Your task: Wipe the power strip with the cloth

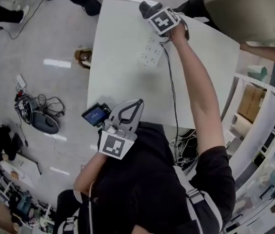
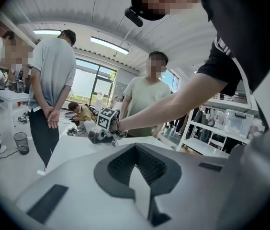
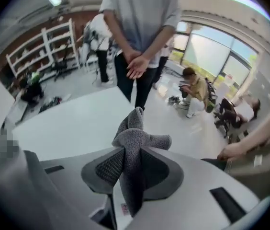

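A white power strip [image 1: 152, 50] lies flat towards the far side of a white table [image 1: 115, 67], its long axis running away from the person and leaning slightly right at the far end. Faint rows of sockets mark its top face, though they are too small to count. A dark cable [image 1: 174, 96] seems to leave the strip near its far end, then trails back along its right side and over the table's near edge.

The right gripper [image 3: 128, 169], at the end of an outstretched arm, is over the strip's far end. Its jaws are clenched on a grey, nubbly cloth [image 3: 137, 135], which bunches up past the pads in folded lobes. From above, the cloth sits just beyond the strip's far end, and contact with the table cannot be judged.

The left gripper [image 1: 136, 106] is held at the table's near edge, well apart from the strip, with its jaws pressed together on nothing.
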{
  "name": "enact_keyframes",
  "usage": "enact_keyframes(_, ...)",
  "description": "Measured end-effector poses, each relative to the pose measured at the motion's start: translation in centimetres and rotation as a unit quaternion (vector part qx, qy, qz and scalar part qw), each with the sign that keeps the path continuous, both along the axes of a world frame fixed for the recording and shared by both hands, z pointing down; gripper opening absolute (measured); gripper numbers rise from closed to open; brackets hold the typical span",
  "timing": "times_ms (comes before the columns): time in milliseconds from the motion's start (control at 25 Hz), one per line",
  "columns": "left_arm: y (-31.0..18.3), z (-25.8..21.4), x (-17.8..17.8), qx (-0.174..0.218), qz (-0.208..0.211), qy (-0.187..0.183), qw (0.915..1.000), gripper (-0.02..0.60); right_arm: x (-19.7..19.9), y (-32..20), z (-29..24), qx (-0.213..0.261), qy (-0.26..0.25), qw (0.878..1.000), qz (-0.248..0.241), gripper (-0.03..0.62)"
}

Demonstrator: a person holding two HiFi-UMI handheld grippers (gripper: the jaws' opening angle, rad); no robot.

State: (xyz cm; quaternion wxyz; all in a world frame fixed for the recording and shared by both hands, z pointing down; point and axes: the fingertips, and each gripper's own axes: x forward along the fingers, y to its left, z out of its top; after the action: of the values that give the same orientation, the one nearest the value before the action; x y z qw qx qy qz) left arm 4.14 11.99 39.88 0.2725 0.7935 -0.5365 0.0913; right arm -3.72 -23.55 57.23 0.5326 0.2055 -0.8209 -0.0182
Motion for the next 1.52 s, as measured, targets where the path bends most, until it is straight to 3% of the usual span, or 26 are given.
enact_keyframes(40, -0.8, 0.1, -0.1, -0.01, -0.014, 0.014, 0.9998, 0.041, 0.1, -0.8, 0.1, 0.027, 0.048, 0.998, -0.038, 0.11)
enact_keyframes(120, -2.5, -0.8, -2.4, 0.027, -0.023, 0.025, 0.9991, 0.041, -1.3, -0.1, 0.5, 0.031, 0.117, 0.988, -0.098, 0.11)
enact_keyframes(200, -2.2, -1.5, -5.2, 0.067, -0.013, 0.015, 0.9976, 0.041, -3.6, 4.5, 1.6, -0.009, 0.149, 0.978, -0.145, 0.11)
enact_keyframes(320, -0.3, -0.4, -6.0, 0.067, -0.001, 0.01, 0.9977, 0.041, -5.1, 11.5, 3.4, -0.044, 0.158, 0.967, -0.194, 0.11)
enact_keyframes(480, -0.7, 2.3, -5.6, 0.071, 0.005, 0.016, 0.9973, 0.041, -5.9, 18.9, 6.3, -0.096, 0.113, 0.963, -0.225, 0.11)
enact_keyframes(600, -0.2, 1.0, -4.2, 0.079, 0.011, 0.039, 0.9961, 0.041, -3.1, 25.1, 5.6, -0.141, 0.092, 0.961, -0.22, 0.11)
enact_keyframes(680, 0.6, -1.0, -4.3, 0.103, 0.032, 0.032, 0.9937, 0.041, -2.6, 27.6, 4.4, -0.149, 0.064, 0.966, -0.2, 0.11)
enact_keyframes(760, 0.7, -2.1, -5.9, 0.146, 0.064, 0.007, 0.9872, 0.041, -4.7, 28.7, 3.3, -0.18, 0.014, 0.969, -0.167, 0.11)
enact_keyframes(840, 1.5, -1.4, -7.0, 0.127, 0.065, 0.018, 0.9896, 0.041, -5.9, 31.2, 2.6, -0.25, -0.018, 0.957, -0.149, 0.11)
enact_keyframes(920, 1.8, -0.9, -6.6, 0.094, 0.047, 0.041, 0.9936, 0.041, -5.6, 31.5, 1.3, -0.277, -0.063, 0.949, -0.133, 0.11)
enact_keyframes(960, 1.2, -1.0, -6.1, 0.09, 0.046, 0.045, 0.9939, 0.041, -5.2, 29.1, 0.2, -0.256, -0.088, 0.956, -0.112, 0.11)
enact_keyframes(1040, 0.3, -1.2, -5.4, 0.091, 0.054, 0.046, 0.9933, 0.041, -4.1, 21.7, -1.9, -0.17, -0.104, 0.978, -0.057, 0.11)
enact_keyframes(1160, 0.4, -1.6, -5.7, 0.093, 0.051, 0.042, 0.9934, 0.041, -3.2, 12.8, -2.0, -0.072, -0.053, 0.996, -0.01, 0.11)
enact_keyframes(1320, 1.1, -1.7, -6.0, 0.08, 0.036, 0.027, 0.9957, 0.041, -3.8, 8.9, 0.6, -0.034, 0.009, 0.999, -0.007, 0.11)
enact_keyframes(1520, 0.7, -1.3, -5.8, 0.069, 0.025, 0.014, 0.9972, 0.041, -3.2, 12.5, 2.6, -0.011, 0.085, 0.991, -0.106, 0.11)
